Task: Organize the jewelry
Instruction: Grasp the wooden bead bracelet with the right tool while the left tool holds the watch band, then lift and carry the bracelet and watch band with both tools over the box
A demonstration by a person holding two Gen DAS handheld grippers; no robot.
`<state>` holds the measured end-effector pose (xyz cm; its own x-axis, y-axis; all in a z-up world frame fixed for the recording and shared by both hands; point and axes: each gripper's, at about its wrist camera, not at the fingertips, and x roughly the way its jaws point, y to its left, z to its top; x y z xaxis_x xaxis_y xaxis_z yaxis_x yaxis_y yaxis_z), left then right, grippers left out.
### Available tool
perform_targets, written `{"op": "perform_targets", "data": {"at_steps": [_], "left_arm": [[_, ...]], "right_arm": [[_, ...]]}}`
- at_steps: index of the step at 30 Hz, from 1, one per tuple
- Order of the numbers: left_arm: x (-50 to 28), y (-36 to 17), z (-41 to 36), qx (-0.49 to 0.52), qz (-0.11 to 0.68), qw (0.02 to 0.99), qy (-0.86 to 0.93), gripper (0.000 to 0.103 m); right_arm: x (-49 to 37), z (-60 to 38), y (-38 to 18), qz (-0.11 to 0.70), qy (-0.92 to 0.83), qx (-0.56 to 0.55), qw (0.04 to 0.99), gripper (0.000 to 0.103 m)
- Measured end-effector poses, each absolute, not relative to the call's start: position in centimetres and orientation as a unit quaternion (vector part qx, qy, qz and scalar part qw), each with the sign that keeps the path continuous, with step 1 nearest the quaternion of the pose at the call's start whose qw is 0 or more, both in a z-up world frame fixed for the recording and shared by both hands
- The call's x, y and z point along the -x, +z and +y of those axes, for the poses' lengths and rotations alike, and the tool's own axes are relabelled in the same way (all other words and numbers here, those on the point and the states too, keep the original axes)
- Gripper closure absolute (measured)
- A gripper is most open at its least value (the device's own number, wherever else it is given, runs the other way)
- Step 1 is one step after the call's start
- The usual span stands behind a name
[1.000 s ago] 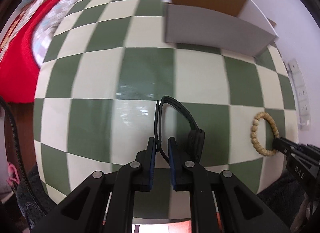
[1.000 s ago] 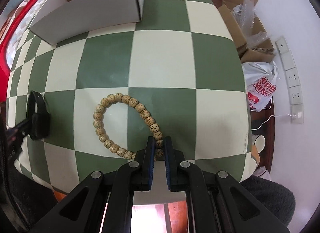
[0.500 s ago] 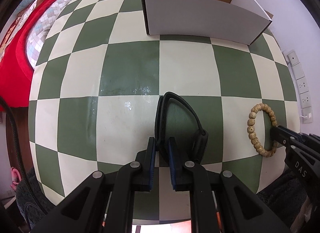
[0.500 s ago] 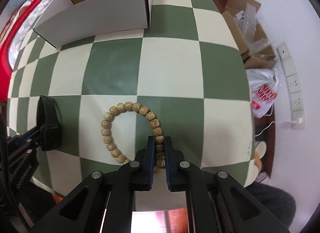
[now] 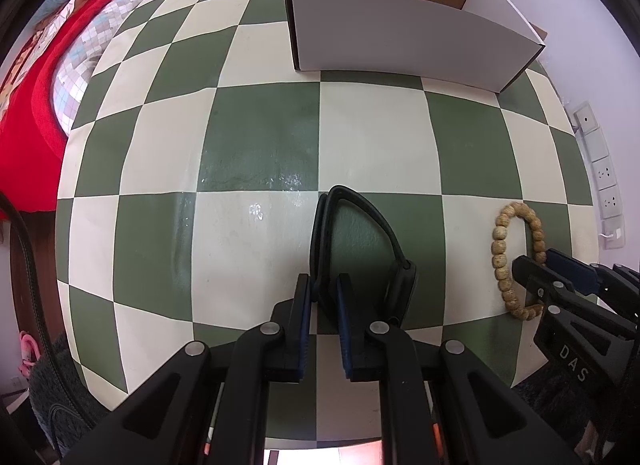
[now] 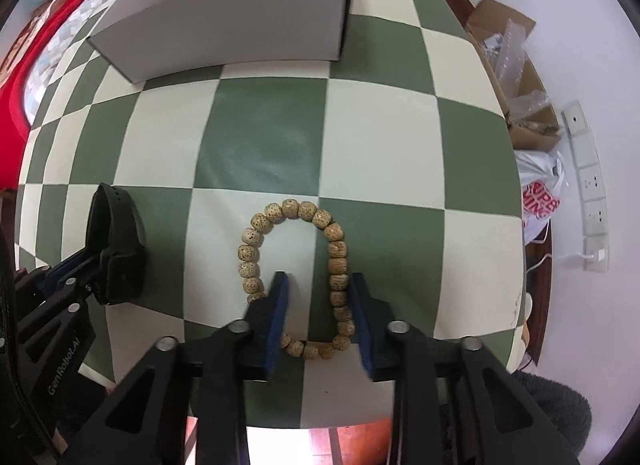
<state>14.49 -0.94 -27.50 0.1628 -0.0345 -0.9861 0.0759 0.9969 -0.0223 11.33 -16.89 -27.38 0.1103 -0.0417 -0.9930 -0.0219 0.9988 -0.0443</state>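
- The left gripper (image 5: 323, 291) is pressed together on the strap of a black wristband (image 5: 360, 241), pinched near the strap's lower end; the band rests on the checkered tabletop (image 5: 260, 153) in front of the fingers.
- The right gripper (image 6: 318, 297) is spread wide, with 1 finger inside the loop of the bead bracelet (image 6: 296, 277) and the other outside it, so that the right-hand run of beads lies between the 2 fingers without being clamped.
- The step in hand is judged to be securing both pieces for transfer into the white cardboard box (image 6: 224, 37), which stands open at the far side of the table, well apart from both items.
- For a sound grasp, the right fingers would best be closed squarely on a bead rather than on a gap between beads, so that the strand is not squeezed out sideways.
- The wristband should be lifted with the pinch kept on the strap, since its heavier block hangs to 1 side and may swing.
- The bracelet is seen as a closed loop of round, tan, speckled beads, drawn into a long oval.
- The wristband is seen as a matte black strap folded into a narrow loop with a thicker rectangular body.
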Motion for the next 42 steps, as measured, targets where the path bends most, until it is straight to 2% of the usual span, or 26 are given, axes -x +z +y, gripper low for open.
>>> {"op": "perform_targets", "data": {"at_steps": [1,17,42], "left_arm": [[-14.5,-27.4,-0.9,-0.016,0.646,0.762,-0.036,0.093],[-14.5,-24.6,0.0,-0.007,0.63,0.775,-0.038,0.093],[-18.4,-13.3,-1.0,0.02,0.551,0.832,-0.059,0.094]], "right_arm": [[-11.4,-16.7,-27.5,0.666,-0.006,0.029,0.746,0.093],[-10.8,-16.6,-25.1,0.64,0.001,0.001,0.769,0.094],[-14.5,-18.0,-10.7,0.526,0.043,-0.038,0.849,0.094]]}}
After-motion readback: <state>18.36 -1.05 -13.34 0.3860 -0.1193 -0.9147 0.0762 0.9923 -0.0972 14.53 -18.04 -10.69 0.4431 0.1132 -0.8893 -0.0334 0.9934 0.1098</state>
